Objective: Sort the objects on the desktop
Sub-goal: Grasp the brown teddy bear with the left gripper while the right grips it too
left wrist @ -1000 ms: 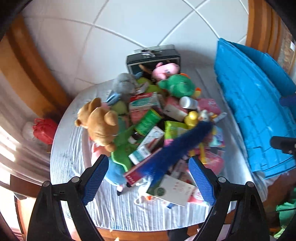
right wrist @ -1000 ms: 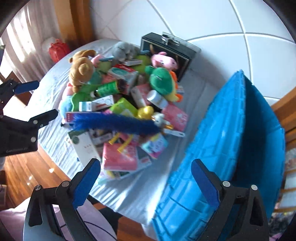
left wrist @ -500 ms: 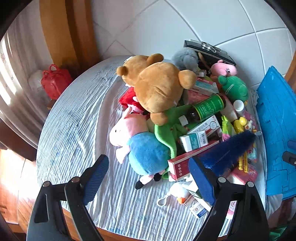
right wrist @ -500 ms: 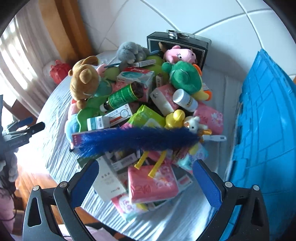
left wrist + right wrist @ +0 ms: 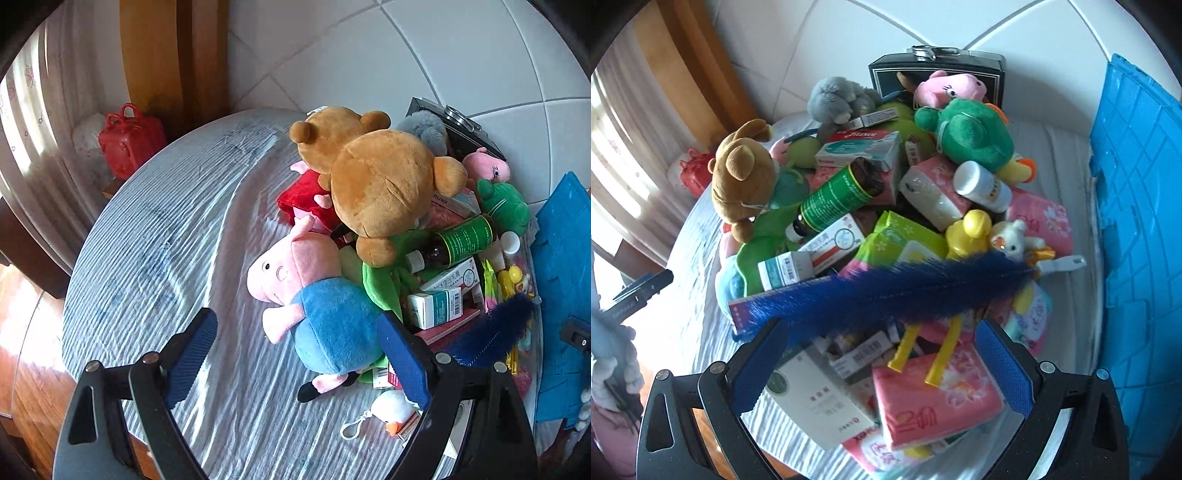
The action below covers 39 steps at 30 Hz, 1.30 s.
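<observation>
A round table (image 5: 155, 258) under a wrinkled white cloth has its left half bare, giving open room to reach in from that side. The right half is blocked by a heap: a brown teddy bear (image 5: 384, 184) sits highest, with a pink pig toy in blue (image 5: 314, 295) lying at the heap's left edge. A long blue feather (image 5: 886, 291) lies across the front of the heap, over boxes and tissue packs. A blue crate (image 5: 1137, 221) walls off the right side, and a black case (image 5: 938, 70) closes the back.
</observation>
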Motion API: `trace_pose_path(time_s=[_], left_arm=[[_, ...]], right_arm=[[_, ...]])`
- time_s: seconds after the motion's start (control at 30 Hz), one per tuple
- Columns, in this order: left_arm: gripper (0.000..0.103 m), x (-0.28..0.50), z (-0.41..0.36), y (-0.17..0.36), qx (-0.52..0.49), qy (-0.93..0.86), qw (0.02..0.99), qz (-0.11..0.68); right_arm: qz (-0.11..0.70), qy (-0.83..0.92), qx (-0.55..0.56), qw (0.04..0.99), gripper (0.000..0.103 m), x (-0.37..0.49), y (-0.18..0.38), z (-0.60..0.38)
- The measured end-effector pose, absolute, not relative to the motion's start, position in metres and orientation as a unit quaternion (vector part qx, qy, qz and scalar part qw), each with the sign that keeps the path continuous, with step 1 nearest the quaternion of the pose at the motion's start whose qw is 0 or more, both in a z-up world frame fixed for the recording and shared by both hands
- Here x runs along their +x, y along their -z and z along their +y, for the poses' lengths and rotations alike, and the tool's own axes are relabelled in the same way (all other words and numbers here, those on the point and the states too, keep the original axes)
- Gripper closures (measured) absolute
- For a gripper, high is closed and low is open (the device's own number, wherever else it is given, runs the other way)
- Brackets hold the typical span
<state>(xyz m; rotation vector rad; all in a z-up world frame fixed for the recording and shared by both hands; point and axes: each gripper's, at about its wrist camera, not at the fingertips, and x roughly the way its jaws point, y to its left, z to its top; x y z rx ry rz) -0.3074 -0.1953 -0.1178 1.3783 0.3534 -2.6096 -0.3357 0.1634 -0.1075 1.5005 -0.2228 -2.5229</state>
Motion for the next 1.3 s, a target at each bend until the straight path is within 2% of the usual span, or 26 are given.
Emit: trace_pose_path(time_s=[0.2,0.4,0.5,0.67,0.87,1.3], left_arm=[[0.014,-0.305,-0.206,0.108,0.462,0.872,0.094,0.129],[0.014,-0.34,-0.237,0.094,0.444,0.888,0.067,0.102],[0.014,-0.375,-0.259,0.092,0.438,0.895,0.023,0.08],[0.014,-0.434,-0.286,0.089,0.44,0.895,-0.076,0.014],[0.014,-0.469,-0.289,0.098,0.44,0.876,-0.183,-0.072],[0.014,-0.515,-0.263,0.135,0.408,0.852,-0.309,-0.116]], right_arm=[[-0.056,0.861,0.489,0.13,0.0,-0.355,0.099,0.138],[-0.095,0.871,0.465,0.125,0.0,-0.376,0.075,0.098],[-0.102,0.888,0.439,0.088,0.0,-0.387,0.068,0.07],[-0.175,0.884,0.434,0.025,0.0,-0.414,0.075,0.028],[-0.221,0.868,0.443,-0.037,0.0,-0.42,0.093,-0.018],[-0.279,0.865,0.409,-0.077,0.0,-0.44,0.134,-0.052]])
